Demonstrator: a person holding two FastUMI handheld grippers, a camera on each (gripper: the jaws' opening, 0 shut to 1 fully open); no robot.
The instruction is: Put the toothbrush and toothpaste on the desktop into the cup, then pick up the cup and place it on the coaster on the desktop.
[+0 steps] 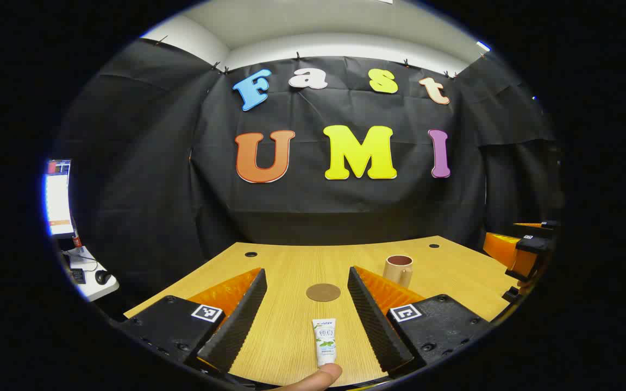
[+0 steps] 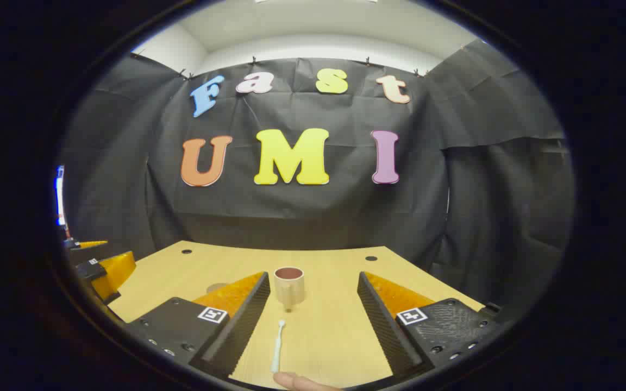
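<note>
A: Where do we stand?

B: We hold the left gripper (image 1: 306, 301) low over the wooden desk (image 1: 454, 266), fingers spread wide. The toothpaste (image 1: 324, 340) lies flat between them at 6 o'clock, a fingertip (image 1: 318, 377) touching its near end. The round coaster (image 1: 323, 292) sits just beyond, the cup (image 1: 398, 270) at 1 o'clock.

A: And our other side?

B: The right gripper (image 2: 313, 304) is spread too, nothing pinched. The toothbrush (image 2: 277, 345) lies lengthwise between its fingers, the cup (image 2: 289, 285) upright at 12 o'clock. We judge each tool lined up for its own pickup.
</note>
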